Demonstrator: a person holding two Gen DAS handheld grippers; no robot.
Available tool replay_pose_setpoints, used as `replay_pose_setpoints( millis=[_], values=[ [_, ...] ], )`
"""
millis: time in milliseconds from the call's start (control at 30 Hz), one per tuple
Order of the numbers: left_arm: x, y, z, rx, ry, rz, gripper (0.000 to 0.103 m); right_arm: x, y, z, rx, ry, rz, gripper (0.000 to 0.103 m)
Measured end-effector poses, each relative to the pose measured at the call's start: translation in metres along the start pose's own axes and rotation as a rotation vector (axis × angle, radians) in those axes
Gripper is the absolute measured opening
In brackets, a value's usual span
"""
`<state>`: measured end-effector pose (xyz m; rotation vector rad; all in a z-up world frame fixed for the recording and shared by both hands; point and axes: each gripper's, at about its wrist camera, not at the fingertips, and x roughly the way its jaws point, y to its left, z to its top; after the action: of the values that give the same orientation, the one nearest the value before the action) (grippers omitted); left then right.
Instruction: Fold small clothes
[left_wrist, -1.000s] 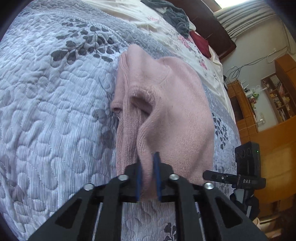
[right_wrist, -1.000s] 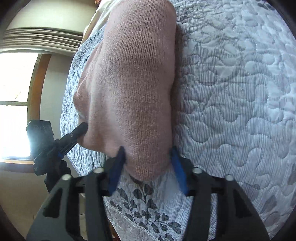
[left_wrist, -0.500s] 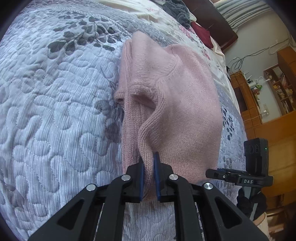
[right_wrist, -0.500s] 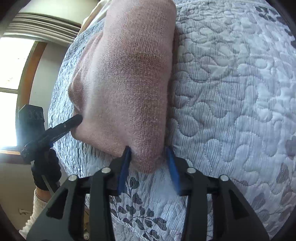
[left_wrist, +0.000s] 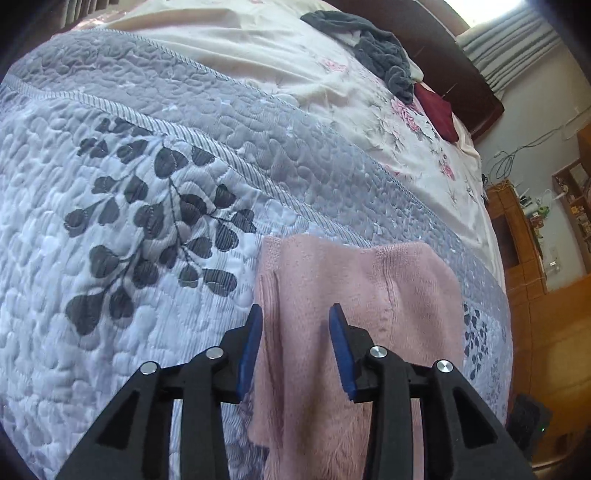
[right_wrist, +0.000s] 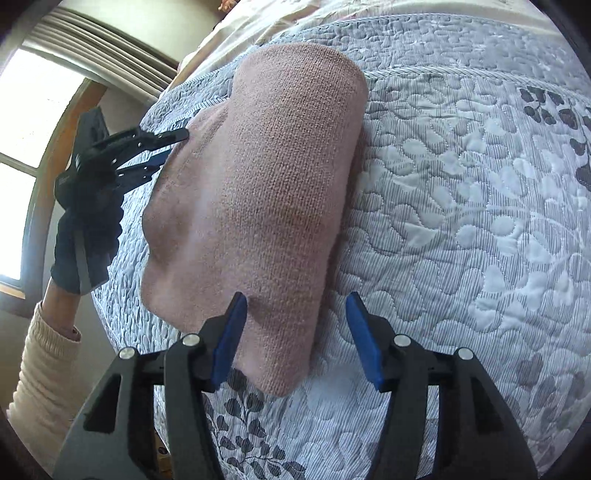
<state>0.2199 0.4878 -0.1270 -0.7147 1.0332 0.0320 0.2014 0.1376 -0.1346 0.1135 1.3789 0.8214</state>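
the pink knit garment lies folded into a long, thick bundle on the quilted bedspread of the bed, near its edge, with the leaf print beside it. the left hand-held gripper has its jaws spread wide over the near end of the knit, gripping nothing; from the right wrist view it shows at the bundle's far left side, parted there too, held in a dark glove. the right hand-held gripper is equally wide apart, its blue pads either side of the bundle's lower corner, closed on nothing.

the garment looks light, soft and limp (a loose, fuzzy knit), so it should sag and stretch if lifted by 1 point, and the stacked layers may slide apart. it is not fragile or slippery; the pads should bite well. best taken at 2 corners of an end, pinching through all layers near the ribbed hem, or at the thick folded edge, rather than mid-panel where only the top layer would come up.
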Motion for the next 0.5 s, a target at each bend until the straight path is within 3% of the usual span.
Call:
replay_pose_setpoints(
  millis=[67,133,233,300,400,500],
  values=[
    [0.006,0.001,0.0,-0.011,-0.022,0.004,0.029,0.005,-0.002,-0.007,-0.01,0.004,-0.005,0.057],
    [0.002,0.0,-0.001,-0.017,-0.056,-0.043,0.011,0.008,-0.004,-0.009,-0.006,0.007,0.002,0.057],
    [-0.027,-0.002,-0.01,-0.017,-0.172,-0.117,0.01,0.009,-0.003,-0.009,-0.004,0.005,0.006,0.057],
    [-0.037,0.009,-0.015,-0.039,-0.205,-0.103,0.01,0.009,-0.002,-0.009,-0.015,0.003,0.0,0.057],
    [-0.016,0.029,-0.016,-0.06,-0.131,-0.022,0.01,0.009,-0.003,-0.01,-0.019,0.009,0.002,0.057],
    [0.0,0.031,-0.018,-0.048,-0.095,-0.015,0.011,0.014,0.005,-0.009,-0.032,0.014,-0.028,0.057]
  ],
)
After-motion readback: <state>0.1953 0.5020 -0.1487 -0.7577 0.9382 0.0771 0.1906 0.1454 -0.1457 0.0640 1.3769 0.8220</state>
